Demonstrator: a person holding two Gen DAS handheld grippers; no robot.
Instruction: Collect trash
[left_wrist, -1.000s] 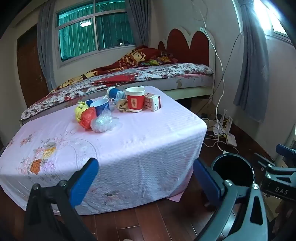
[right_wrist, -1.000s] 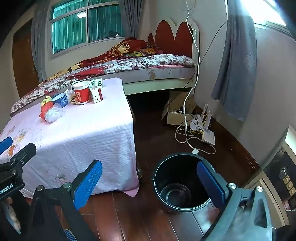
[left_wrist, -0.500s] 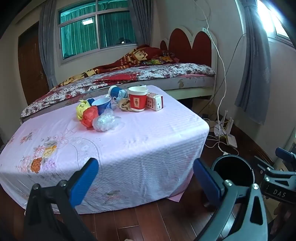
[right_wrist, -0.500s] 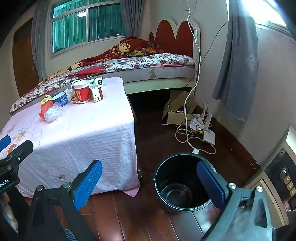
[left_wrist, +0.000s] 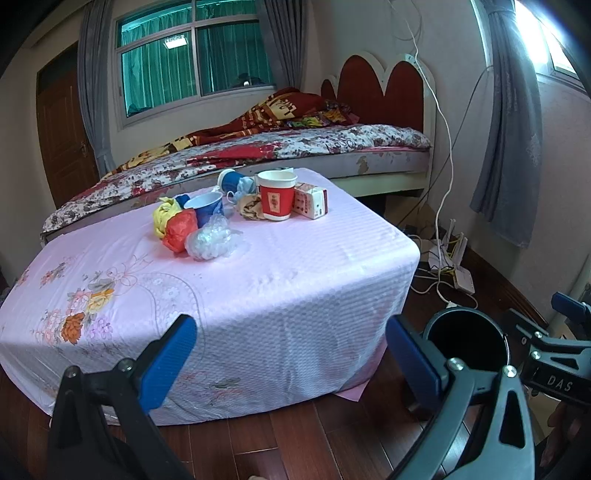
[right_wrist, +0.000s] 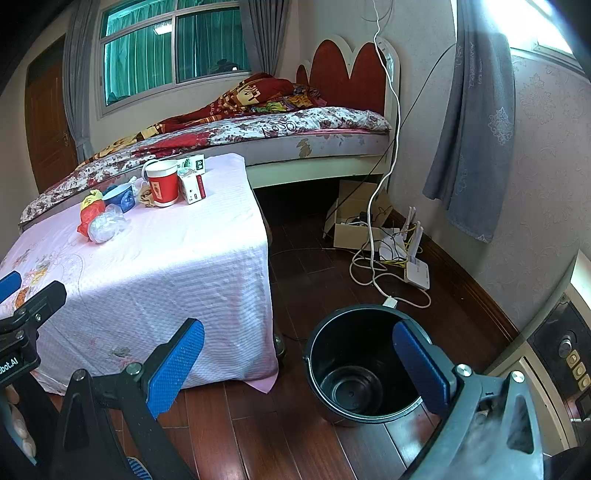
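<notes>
Trash sits in a cluster at the far side of a low table with a pink cloth (left_wrist: 277, 280): a red paper cup (left_wrist: 277, 199), a small red-and-white carton (left_wrist: 311, 202), a blue bowl (left_wrist: 205, 208), a clear crumpled plastic bag (left_wrist: 210, 242), an orange bag (left_wrist: 181, 230) and a yellow bag (left_wrist: 164, 214). The cluster also shows in the right wrist view, with the red cup (right_wrist: 161, 182). A black bin (right_wrist: 360, 363) stands empty on the floor right of the table. My left gripper (left_wrist: 291, 354) is open and empty, short of the table's near edge. My right gripper (right_wrist: 299, 362) is open and empty, above the bin.
A bed (left_wrist: 295, 147) with a red headboard stands behind the table. Cables, a white router (right_wrist: 415, 266) and a cardboard box (right_wrist: 354, 225) lie on the wooden floor by the right wall. Grey curtains hang at the right. A dark cabinet with buttons (right_wrist: 565, 354) is at far right.
Both views have shifted slightly; the left gripper has drawn a little closer to the table. Both grippers stay open and empty.
</notes>
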